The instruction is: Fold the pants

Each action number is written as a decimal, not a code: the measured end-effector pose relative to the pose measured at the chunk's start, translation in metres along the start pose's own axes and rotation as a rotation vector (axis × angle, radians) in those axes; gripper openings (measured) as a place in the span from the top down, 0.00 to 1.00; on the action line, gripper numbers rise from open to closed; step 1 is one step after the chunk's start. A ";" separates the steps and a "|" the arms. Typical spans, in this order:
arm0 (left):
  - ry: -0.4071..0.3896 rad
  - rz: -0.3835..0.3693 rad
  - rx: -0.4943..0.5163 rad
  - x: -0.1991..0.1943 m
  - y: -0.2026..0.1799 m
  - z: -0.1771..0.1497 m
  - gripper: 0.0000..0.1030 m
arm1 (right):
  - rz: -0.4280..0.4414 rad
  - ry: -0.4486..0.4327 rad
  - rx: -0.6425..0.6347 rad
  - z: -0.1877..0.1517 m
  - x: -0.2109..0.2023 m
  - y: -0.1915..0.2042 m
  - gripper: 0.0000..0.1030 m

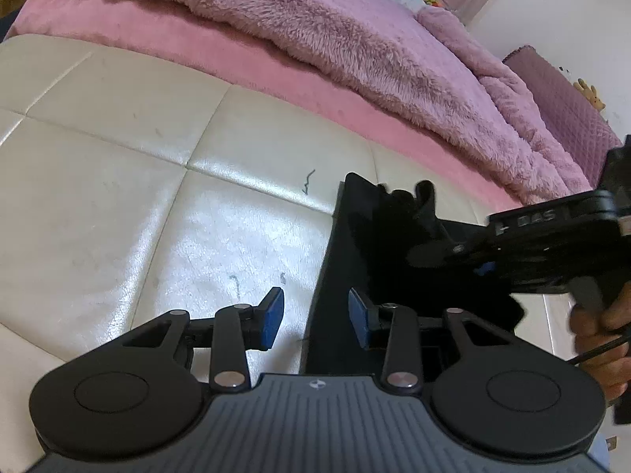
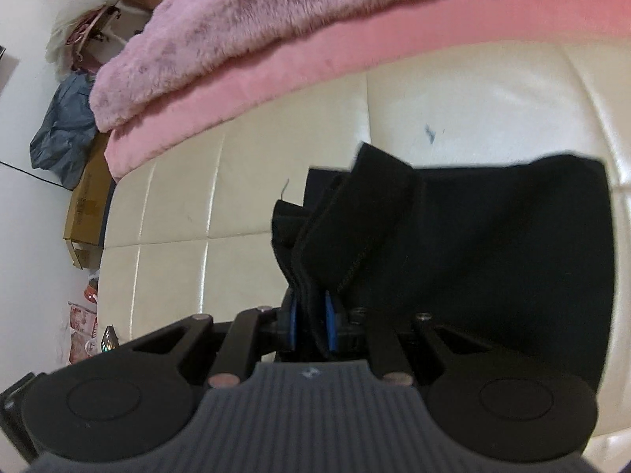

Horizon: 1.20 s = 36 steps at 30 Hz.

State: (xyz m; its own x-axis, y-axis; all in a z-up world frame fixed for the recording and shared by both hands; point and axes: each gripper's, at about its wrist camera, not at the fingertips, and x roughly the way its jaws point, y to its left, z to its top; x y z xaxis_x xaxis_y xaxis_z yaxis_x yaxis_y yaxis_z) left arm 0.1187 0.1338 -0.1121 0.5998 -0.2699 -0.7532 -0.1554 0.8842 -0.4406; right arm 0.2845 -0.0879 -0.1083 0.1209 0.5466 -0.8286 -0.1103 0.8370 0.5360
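Observation:
Black pants [image 1: 355, 260] lie on a cream quilted bench [image 1: 157, 197]. My left gripper [image 1: 317, 319] is open and low over the pants' left edge. One of its blue pads [image 1: 272, 319] is above the cream surface and the other above the cloth, and neither presses on anything. In the right wrist view my right gripper [image 2: 311, 323] is shut on a bunched fold of the pants [image 2: 493, 256], with fabric rising between its blue pads. The right gripper's body [image 1: 552, 244] shows at the right of the left wrist view, held by a hand [image 1: 599, 335].
A fluffy pink blanket [image 1: 355, 47] and a pink sheet [image 2: 256, 90] border the far side of the bench. Past the bench's left end are a cardboard box [image 2: 86, 205], a grey bag [image 2: 63, 130] and clutter on the floor [image 2: 83, 331].

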 end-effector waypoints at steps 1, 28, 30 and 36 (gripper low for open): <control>-0.001 0.000 -0.001 -0.002 0.000 -0.001 0.58 | 0.001 0.005 0.009 -0.001 0.006 -0.002 0.90; 0.105 -0.001 0.091 0.018 -0.038 0.001 0.51 | -0.135 -0.286 -0.188 -0.083 -0.107 -0.084 0.73; 0.123 0.029 0.119 0.019 -0.038 -0.005 0.62 | -0.149 -0.275 -0.227 -0.105 -0.103 -0.086 0.73; 0.139 0.125 0.169 0.028 -0.037 -0.021 0.77 | -0.259 -0.239 -0.375 -0.155 -0.077 -0.082 0.74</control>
State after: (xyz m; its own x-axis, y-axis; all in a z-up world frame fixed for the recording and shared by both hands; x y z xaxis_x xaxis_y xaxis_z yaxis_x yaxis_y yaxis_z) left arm 0.1250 0.0853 -0.1274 0.4689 -0.1937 -0.8618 -0.0816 0.9620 -0.2606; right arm 0.1314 -0.2024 -0.1135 0.4082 0.3497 -0.8433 -0.3877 0.9027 0.1866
